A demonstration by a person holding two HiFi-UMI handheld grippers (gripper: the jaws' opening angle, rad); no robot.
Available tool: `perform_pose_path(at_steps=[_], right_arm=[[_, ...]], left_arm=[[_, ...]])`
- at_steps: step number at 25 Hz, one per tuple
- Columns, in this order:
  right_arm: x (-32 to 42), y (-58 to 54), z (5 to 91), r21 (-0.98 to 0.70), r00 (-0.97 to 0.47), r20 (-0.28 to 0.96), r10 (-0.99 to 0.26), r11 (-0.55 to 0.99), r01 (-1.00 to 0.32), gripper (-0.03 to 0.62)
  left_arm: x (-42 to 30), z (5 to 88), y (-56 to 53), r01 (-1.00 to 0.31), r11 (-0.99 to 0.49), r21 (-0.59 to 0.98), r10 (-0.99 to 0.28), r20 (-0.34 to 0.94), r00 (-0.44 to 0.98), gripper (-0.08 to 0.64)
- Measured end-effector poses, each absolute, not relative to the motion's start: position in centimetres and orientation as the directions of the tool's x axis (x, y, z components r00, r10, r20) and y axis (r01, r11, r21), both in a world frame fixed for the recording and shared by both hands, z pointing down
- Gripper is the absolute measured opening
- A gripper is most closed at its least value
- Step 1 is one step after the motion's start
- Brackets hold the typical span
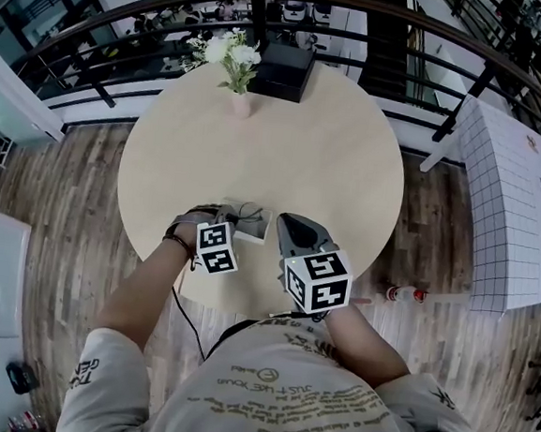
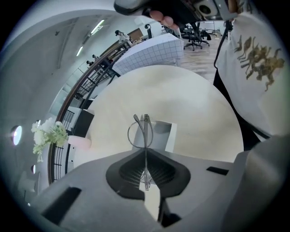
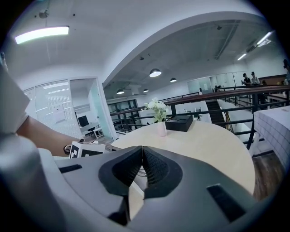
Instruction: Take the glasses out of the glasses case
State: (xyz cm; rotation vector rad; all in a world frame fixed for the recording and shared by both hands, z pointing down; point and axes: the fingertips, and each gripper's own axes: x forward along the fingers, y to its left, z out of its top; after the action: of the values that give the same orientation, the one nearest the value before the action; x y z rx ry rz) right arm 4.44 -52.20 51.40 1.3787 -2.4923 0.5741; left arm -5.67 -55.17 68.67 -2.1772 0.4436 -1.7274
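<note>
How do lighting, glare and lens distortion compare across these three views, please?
Head view: even light, railing bowed by the wide lens. Left gripper view: black corners; glasses sharp in the shut left tongs. Right gripper view: ceiling lamp glares top left; right tongs look soft up close.

Glasses case (image 1: pixel 253 228) near front of table (image 1: pixel 341 160), vase (image 1: pixel 240 101) left of box (image 1: pixel 283 70)

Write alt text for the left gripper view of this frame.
The left gripper is shut on thin wire-framed glasses, with a white rectangular glasses case lying just beyond them on a round beige table. White flowers in a pink vase stand at the table's far edge.
</note>
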Motion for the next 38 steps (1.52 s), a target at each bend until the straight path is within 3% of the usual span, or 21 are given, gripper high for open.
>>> perform_pose_path(at_steps=[8, 15, 21, 28, 38], right_arm=[[0.9, -51.0, 49.9, -0.199, -0.569, 0.359, -0.74, 0.535, -0.821, 0.014], [-1.2, -49.0, 46.2, -0.192, -0.576, 0.251, -0.778, 0.543, -0.817, 0.014], [-3.9, -46.9, 44.7, -0.187, -0.595, 0.209, -0.777, 0.565, -0.804, 0.014], [-8.7, -43.5, 45.1, -0.158, -0.626, 0.205, -0.752, 0.606, -0.78, 0.013], [-14.1, -37.9, 44.6, -0.164, -0.649, 0.227, -0.726, 0.628, -0.761, 0.012]], left_arm=[[-6.5, 61.9, -55.3, -0.385, -0.801, -0.459, -0.583, 0.744, 0.326, 0.021], [-7.7, 54.5, -53.1, -0.727, -0.616, -0.305, -0.734, 0.557, 0.388, 0.021], [-13.6, 49.3, -49.5, -0.922, -0.349, -0.167, -0.87, 0.423, 0.253, 0.021], [-21.7, 46.9, -42.8, -0.99, -0.079, -0.113, -0.925, 0.378, 0.031, 0.021], [-24.8, 44.4, -34.6, -0.99, -0.06, -0.127, -0.93, 0.369, 0.009, 0.021]])
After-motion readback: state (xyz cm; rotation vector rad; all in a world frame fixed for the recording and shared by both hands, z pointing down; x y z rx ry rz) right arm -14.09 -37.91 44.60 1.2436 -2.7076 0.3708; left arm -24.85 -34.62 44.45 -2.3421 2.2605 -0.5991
